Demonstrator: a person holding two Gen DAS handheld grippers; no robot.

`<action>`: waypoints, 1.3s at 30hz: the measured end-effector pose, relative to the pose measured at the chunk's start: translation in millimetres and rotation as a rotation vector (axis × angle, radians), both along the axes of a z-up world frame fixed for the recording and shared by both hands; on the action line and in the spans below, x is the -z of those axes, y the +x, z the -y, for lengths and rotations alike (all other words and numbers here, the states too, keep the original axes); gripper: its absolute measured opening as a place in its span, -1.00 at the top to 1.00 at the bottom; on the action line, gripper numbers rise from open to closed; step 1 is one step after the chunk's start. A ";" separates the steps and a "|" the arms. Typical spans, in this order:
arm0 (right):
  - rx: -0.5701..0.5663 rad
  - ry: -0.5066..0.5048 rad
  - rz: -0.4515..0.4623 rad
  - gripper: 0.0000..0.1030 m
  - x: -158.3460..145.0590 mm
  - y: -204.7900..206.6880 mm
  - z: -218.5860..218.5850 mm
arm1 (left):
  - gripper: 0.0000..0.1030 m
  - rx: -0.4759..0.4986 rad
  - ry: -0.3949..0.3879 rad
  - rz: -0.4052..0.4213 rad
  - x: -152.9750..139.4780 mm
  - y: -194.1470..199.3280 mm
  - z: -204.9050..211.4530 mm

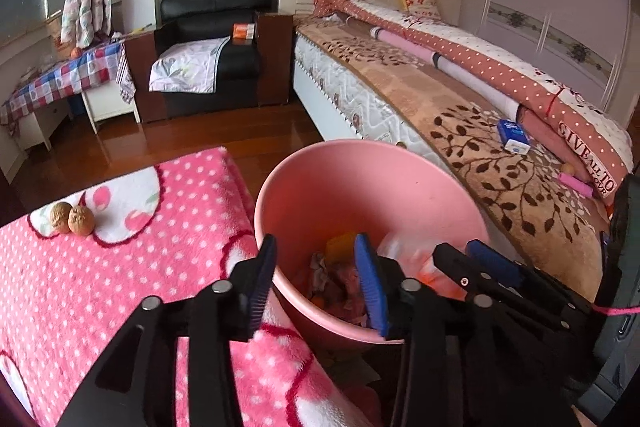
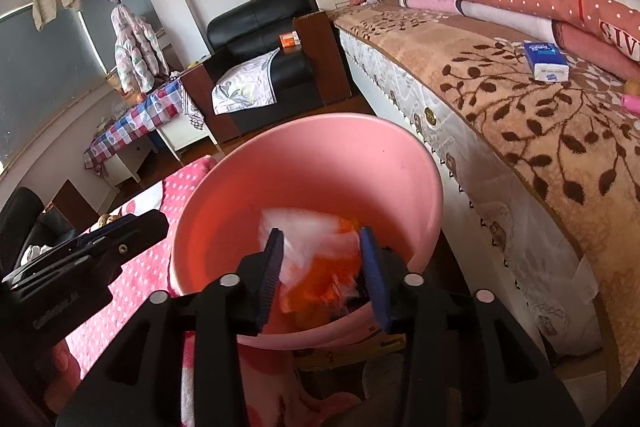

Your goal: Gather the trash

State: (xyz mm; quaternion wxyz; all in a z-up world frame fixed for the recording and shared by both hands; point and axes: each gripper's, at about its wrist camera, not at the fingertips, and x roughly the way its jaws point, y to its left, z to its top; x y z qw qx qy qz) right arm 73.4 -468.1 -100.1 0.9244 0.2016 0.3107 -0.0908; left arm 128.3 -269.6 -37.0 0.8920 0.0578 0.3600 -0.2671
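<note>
A round pink bin (image 1: pixel 360 183) (image 2: pixel 304 155) stands on the floor between a pink dotted blanket and the bed. Crumpled scraps (image 1: pixel 332 279) lie at its bottom. My left gripper (image 1: pixel 318 281) hangs open over the bin's near left rim, nothing between its blue pads. My right gripper (image 2: pixel 323 269) is over the bin's mouth with its jaws apart. A white and orange plastic wrapper (image 2: pixel 316 259) (image 1: pixel 406 255) shows between them, smeared by motion and loose from the pads. Each view shows the other gripper: the right gripper (image 1: pixel 470 257), the left gripper (image 2: pixel 116 229).
Two walnuts (image 1: pixel 72 219) rest on the pink dotted blanket (image 1: pixel 100 287) left of the bin. A blue tissue pack (image 1: pixel 513 135) (image 2: pixel 546 62) lies on the bed (image 1: pixel 480 155) to the right. A black armchair (image 1: pixel 216 27) and a checked table (image 1: pixel 68 75) stand beyond.
</note>
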 end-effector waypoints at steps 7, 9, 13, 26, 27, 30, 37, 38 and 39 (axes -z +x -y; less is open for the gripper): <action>-0.003 -0.021 0.031 0.08 -8.3 -6.1 -4.2 | -0.02 0.003 -0.018 0.024 -8.6 -10.3 -5.8; -0.006 -0.036 0.041 0.08 -12.0 -10.1 -8.5 | -0.05 -0.004 -0.028 0.032 -11.8 -13.8 -8.8; -0.014 -0.049 0.050 0.08 -18.1 -18.0 -16.7 | -0.07 -0.022 -0.036 0.060 -19.2 -22.4 -15.2; -0.028 -0.093 0.095 -0.07 -42.4 -47.8 -46.6 | -0.07 -0.089 -0.057 0.133 -42.7 -51.1 -47.2; -0.025 -0.096 0.099 -0.08 -44.7 -50.3 -48.7 | -0.07 -0.092 -0.057 0.138 -43.5 -53.0 -49.1; -0.018 -0.100 0.104 -0.09 -48.9 -54.6 -53.9 | -0.07 -0.104 -0.059 0.153 -47.0 -59.2 -56.3; -0.009 -0.126 0.119 -0.34 -55.5 -63.4 -69.8 | -0.07 -0.136 -0.063 0.165 -52.2 -69.9 -71.9; -0.006 -0.129 0.125 -0.34 -56.5 -64.6 -71.2 | -0.07 -0.141 -0.063 0.165 -52.6 -71.1 -74.0; -0.004 -0.133 0.127 -0.35 -58.0 -66.0 -73.2 | -0.07 -0.147 -0.060 0.167 -53.0 -72.6 -76.4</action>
